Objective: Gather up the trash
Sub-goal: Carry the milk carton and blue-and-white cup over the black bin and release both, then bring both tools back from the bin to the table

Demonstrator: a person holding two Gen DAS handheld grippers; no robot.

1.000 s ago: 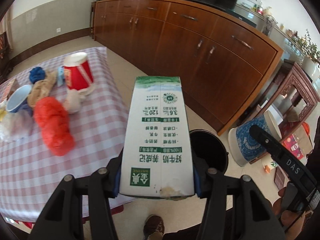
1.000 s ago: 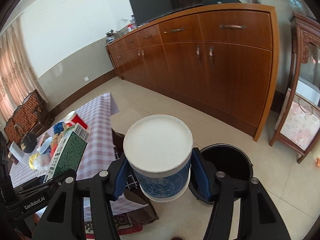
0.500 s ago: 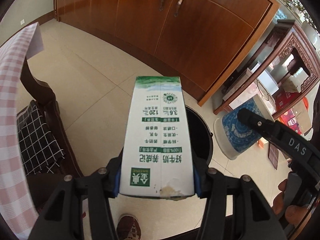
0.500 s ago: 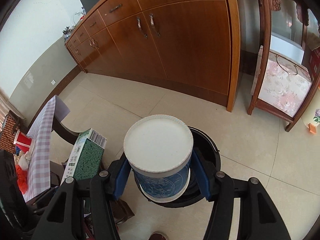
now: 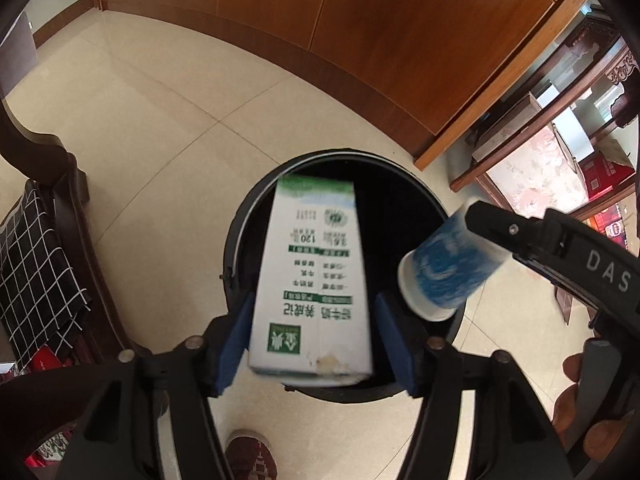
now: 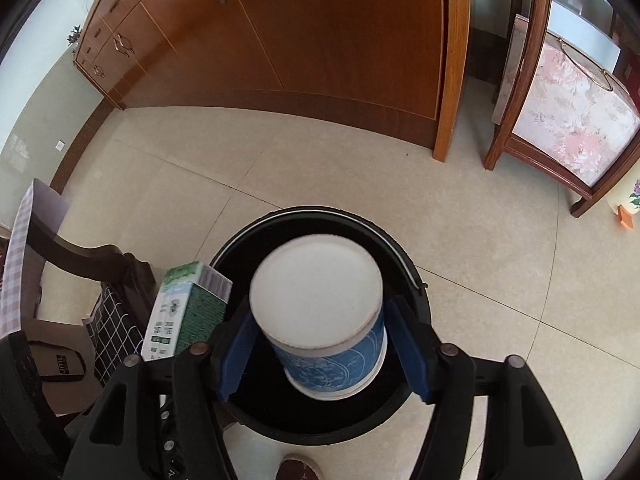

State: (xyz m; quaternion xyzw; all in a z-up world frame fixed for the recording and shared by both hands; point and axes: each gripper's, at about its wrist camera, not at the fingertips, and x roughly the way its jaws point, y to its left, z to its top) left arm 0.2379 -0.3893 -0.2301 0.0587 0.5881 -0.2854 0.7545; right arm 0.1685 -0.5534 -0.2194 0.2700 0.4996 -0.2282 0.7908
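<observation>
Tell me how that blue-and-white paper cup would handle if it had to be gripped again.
The paper cup looks thin-walled and probably light, so a hard squeeze would likely dent it. Its round, tapered side may slip between the flat blue pads of the right gripper, whose jaws have just been opening around it. Lying on its side it would probably roll.

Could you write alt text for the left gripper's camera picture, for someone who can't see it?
A green and white milk carton hangs over a round black bin between the left gripper's blue pads, which have just opened and no longer press it. At right, the other gripper carries a blue and white cup over the bin's edge.
</observation>
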